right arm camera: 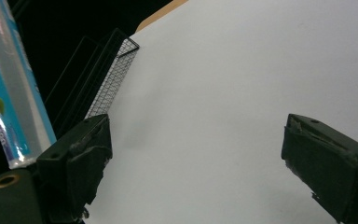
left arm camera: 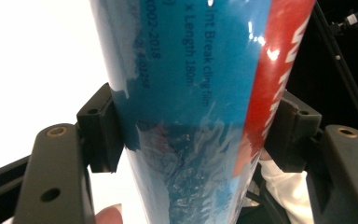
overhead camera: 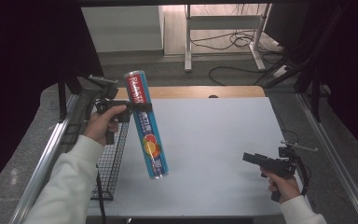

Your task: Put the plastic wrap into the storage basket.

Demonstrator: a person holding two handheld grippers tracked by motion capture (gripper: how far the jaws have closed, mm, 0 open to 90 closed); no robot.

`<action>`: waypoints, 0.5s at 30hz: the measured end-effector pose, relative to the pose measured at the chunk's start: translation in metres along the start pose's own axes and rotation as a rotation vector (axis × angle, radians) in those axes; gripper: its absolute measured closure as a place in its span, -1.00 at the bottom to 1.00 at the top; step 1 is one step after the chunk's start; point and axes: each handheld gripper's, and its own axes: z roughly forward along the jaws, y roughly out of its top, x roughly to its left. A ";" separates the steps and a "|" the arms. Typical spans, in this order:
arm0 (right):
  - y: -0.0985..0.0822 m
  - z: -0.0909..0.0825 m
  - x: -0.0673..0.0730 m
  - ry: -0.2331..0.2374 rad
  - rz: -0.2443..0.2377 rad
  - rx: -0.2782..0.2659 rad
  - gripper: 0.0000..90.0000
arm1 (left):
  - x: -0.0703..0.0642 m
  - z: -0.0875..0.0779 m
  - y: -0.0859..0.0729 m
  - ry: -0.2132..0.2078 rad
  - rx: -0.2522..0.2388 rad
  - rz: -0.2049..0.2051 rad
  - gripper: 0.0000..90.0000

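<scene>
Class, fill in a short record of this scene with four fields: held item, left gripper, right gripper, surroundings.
held item: cling film roll, blue and red wrapper, tilted, lifted off the table
left gripper: left gripper clamped across the roll's upper half
right gripper: right gripper with jaws apart, nothing between them, over the white table
surroundings: black wire mesh basket at the table's left edge

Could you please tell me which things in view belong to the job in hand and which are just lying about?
In the job:
- blue cling film tube, tilted, lifted off the white table
- left gripper, jaws shut on the tube's upper part
- right gripper, jaws open, holding nothing

Lying about:
- black wire basket at the table's left edge
- cables on the floor beyond
</scene>
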 end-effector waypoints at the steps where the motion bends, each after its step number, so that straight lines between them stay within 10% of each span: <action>1: 0.000 0.000 0.000 0.001 0.002 0.000 -0.80 | -0.001 -0.004 0.001 0.002 -0.005 0.003 -0.29; 15: -0.001 0.001 -0.001 -0.019 -0.004 0.003 -0.80 | 0.000 -0.062 0.002 0.101 -0.048 0.009 -0.29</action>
